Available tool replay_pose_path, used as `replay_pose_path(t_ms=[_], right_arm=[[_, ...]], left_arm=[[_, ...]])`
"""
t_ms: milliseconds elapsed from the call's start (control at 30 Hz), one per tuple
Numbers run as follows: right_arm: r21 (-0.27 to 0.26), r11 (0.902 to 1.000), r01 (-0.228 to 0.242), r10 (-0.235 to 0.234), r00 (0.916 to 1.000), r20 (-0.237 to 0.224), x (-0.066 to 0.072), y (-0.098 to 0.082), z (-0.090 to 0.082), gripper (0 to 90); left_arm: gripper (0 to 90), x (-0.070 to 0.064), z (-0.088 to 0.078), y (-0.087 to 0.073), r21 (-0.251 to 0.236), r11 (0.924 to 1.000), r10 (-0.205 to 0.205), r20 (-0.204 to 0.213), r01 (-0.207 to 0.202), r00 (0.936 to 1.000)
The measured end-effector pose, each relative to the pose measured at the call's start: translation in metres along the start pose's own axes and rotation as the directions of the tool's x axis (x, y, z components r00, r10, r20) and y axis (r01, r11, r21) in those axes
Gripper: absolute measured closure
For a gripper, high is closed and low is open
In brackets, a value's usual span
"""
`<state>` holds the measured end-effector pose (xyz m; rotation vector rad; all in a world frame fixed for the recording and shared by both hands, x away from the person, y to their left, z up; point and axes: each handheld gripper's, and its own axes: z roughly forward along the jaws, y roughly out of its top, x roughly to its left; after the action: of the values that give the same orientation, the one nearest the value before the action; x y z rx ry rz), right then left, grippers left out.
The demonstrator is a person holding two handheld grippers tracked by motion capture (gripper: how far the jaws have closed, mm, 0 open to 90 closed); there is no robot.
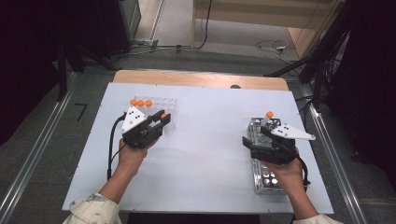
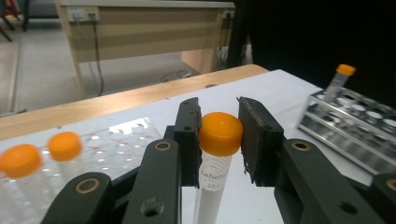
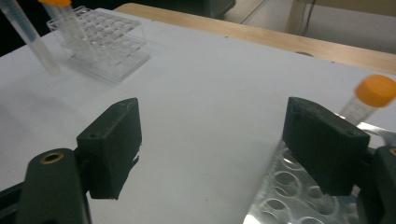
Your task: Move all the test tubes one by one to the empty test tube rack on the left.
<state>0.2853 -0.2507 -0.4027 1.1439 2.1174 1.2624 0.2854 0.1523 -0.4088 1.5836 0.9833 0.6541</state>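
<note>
since left gripper (image 2: 219, 135) clamps orange-capped tube (image 2: 219, 135) by cap, likely bound for metal rack (image 1: 261, 175) right; right gripper (image 3: 215, 149) gapes empty.

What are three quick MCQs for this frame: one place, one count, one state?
1. Where is the metal rack?
A. Table's right side
B. Table's left side
C. On the floor

2. How many tubes stand in the metal rack?
A. None
B. One
C. Three

3. What state is the right hand-held gripper in?
A. Shut on a tube
B. Open
C. Shut, holding nothing

Answers: A, it lies under the right hand in the high view; B, a single orange-capped tube stands at its far end; B, its jaws stand wide apart around bare table.
</note>
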Motion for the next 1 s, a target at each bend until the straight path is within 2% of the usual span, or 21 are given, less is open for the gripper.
replay_pose_path(t_ms=[133, 233, 400, 567, 667, 767, 900, 1000], right_arm=[[0.001, 0.9995, -0.033, 0.033, 0.9991, 0.027, -0.017, -0.004, -0.001, 18.9], [-0.002, 0.9988, -0.049, 0.050, 0.9980, 0.038, -0.023, -0.005, -0.002, 19.1], [-0.002, 0.9988, -0.048, 0.048, 0.9979, 0.043, -0.024, -0.005, -0.002, 19.1], [-0.002, 0.9988, -0.050, 0.050, 0.9978, 0.043, -0.024, -0.006, -0.002, 19.2], [-0.005, 0.9986, -0.052, 0.052, 0.9977, 0.043, -0.024, -0.006, -0.003, 19.3], [-0.006, 0.9984, -0.056, 0.056, 0.9976, 0.041, -0.024, -0.006, -0.003, 19.5], [-0.005, 0.9984, -0.056, 0.056, 0.9977, 0.038, -0.024, -0.007, -0.002, 19.6], [-0.007, 0.9983, -0.058, 0.058, 0.9977, 0.035, -0.023, -0.006, -0.003, 19.6]], left_arm=[[69.8, 0.013, 0.003, 0.004, -0.001, 1.0000, -0.002, -0.047, 0.002, 0.9989], [69.8, 0.022, 0.007, 0.007, -0.001, 1.0000, -0.007, -0.079, 0.006, 0.9969], [69.8, 0.033, 0.014, 0.017, -0.007, 0.9997, -0.022, -0.096, 0.022, 0.9951], [69.8, 0.041, 0.021, 0.031, -0.009, 0.9998, -0.018, -0.123, 0.017, 0.9923], [69.8, 0.046, 0.025, 0.036, -0.016, 0.9994, -0.032, -0.132, 0.031, 0.9907], [69.8, 0.048, 0.030, 0.038, -0.020, 0.9993, -0.034, -0.136, 0.031, 0.9901], [69.8, 0.050, 0.036, 0.037, 0.000, 0.9998, -0.021, -0.151, 0.021, 0.9884], [69.8, 0.054, 0.040, 0.036, 0.002, 0.9994, -0.034, -0.163, 0.035, 0.9860]])
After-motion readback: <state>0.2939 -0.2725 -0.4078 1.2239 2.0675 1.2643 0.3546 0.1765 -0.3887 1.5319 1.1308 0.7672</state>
